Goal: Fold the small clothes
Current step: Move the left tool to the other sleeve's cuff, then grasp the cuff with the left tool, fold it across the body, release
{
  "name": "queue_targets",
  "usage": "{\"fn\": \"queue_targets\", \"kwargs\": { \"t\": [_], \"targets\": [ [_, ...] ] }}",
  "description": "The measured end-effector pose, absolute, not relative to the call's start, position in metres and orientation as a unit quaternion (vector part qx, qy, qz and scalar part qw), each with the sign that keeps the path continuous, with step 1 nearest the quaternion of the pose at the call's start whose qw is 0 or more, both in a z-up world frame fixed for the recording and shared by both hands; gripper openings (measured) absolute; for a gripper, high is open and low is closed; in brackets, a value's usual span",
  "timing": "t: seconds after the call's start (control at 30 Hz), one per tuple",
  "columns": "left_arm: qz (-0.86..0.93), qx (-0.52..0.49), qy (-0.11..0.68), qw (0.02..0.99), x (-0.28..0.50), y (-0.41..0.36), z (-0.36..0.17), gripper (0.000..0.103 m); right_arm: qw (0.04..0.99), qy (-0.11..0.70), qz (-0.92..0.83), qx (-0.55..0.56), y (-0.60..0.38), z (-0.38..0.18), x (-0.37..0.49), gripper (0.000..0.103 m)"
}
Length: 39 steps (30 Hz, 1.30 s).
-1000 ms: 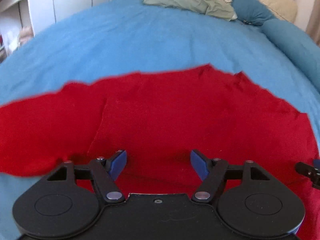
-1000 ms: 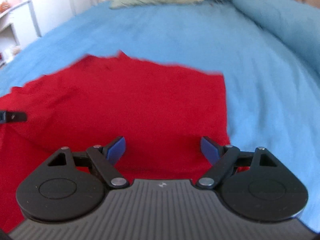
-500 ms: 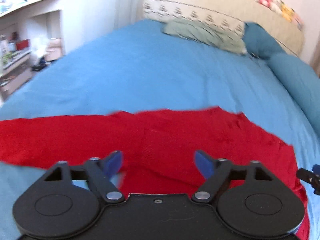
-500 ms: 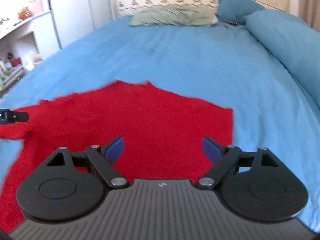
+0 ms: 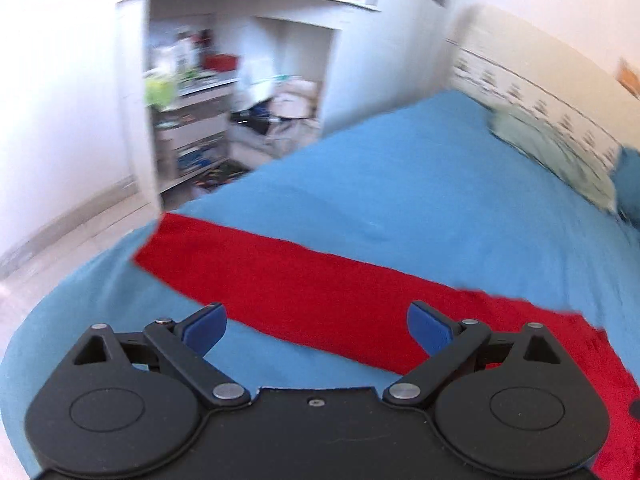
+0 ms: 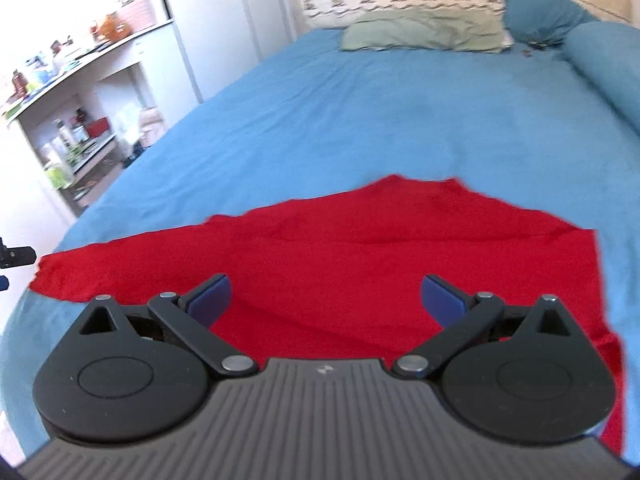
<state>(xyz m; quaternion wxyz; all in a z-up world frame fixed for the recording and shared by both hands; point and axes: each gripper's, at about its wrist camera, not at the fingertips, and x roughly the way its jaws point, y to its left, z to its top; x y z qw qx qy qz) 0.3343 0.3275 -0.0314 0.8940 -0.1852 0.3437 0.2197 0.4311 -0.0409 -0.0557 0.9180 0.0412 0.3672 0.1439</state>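
Observation:
A red long-sleeved top (image 6: 400, 256) lies spread flat on a blue bedsheet (image 6: 360, 112). In the left wrist view its sleeve (image 5: 288, 280) stretches out to the left toward the bed's edge. My left gripper (image 5: 316, 326) is open and empty, above the sleeve near where it joins the body. My right gripper (image 6: 326, 298) is open and empty, above the near part of the top's body. A tip of the left gripper shows at the left edge of the right wrist view (image 6: 16, 258).
A green pillow (image 6: 424, 34) and blue pillows (image 6: 540, 12) lie at the head of the bed. A white shelf unit (image 5: 224, 100) full of clutter stands beside the bed on the left, with bare floor (image 5: 60, 240) below it.
Both grippers have risen and tilted up from the top. The left one has swung left, so the sleeve and the shelf unit have come into view. Both stay open.

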Motion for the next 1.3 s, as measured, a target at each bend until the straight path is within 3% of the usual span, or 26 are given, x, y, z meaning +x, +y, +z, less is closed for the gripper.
{"fn": "queue_targets", "kwargs": {
  "t": [0.17,0.4,0.5,0.77,1.0,1.3],
  "targets": [
    [0.248,-0.246,0.333,0.876,0.33,0.387,-0.056,0.093,0.91,0.379,0.164,0.027,0.018,-0.072,0.432,0.103],
    [0.258,-0.286,0.363,0.849,0.34,0.44,-0.104,0.06,0.903,0.398,0.163,0.017,0.082,-0.098,0.441,0.103],
    [0.261,-0.298,0.368,0.842,0.343,0.452,-0.118,0.052,0.902,0.399,0.161,0.016,0.096,-0.105,0.443,0.103],
    [0.256,-0.283,0.348,0.856,0.356,0.464,-0.122,0.051,0.903,0.4,0.153,0.021,0.112,-0.115,0.446,0.103],
    [0.283,-0.274,0.337,0.855,0.361,0.467,-0.125,0.01,0.906,0.394,0.151,0.027,0.109,-0.122,0.451,0.103],
    [0.279,-0.227,0.304,0.882,0.369,0.428,-0.079,0.005,0.913,0.372,0.154,0.068,0.065,-0.107,0.449,0.103]
  ]
}}
